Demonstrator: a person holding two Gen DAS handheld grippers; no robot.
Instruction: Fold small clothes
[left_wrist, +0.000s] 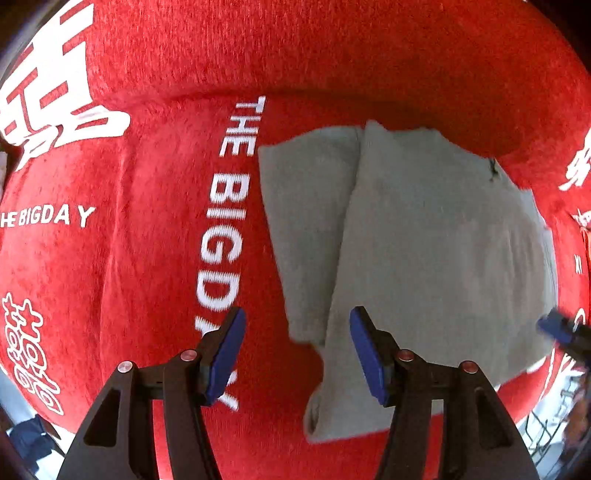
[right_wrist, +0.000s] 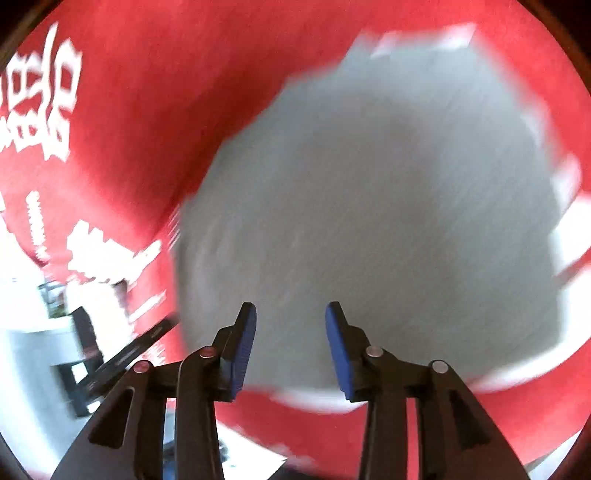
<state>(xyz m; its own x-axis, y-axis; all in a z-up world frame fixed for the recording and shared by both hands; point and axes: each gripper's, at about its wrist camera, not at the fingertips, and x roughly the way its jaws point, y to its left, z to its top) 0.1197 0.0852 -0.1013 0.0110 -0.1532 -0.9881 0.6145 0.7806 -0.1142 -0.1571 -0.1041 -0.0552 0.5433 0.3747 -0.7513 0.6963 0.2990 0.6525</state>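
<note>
A grey garment (left_wrist: 424, 240), partly folded, lies on a red printed blanket (left_wrist: 147, 221), while the left gripper (left_wrist: 297, 354) and right gripper (right_wrist: 290, 347) hover spread and empty above it; careless pinching could drag the fold loose.

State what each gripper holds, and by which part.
Nothing. Left gripper and right gripper are both open above the grey garment, fingers empty.

A plush red cover (left_wrist: 155, 236) printed with white "THE BIG DAY" lettering (left_wrist: 225, 236) and white Chinese characters (left_wrist: 55, 96) fills nearly all of both views. At the lower right edge of the left wrist view a white wire rack (left_wrist: 546, 428) shows, blurred.
</note>
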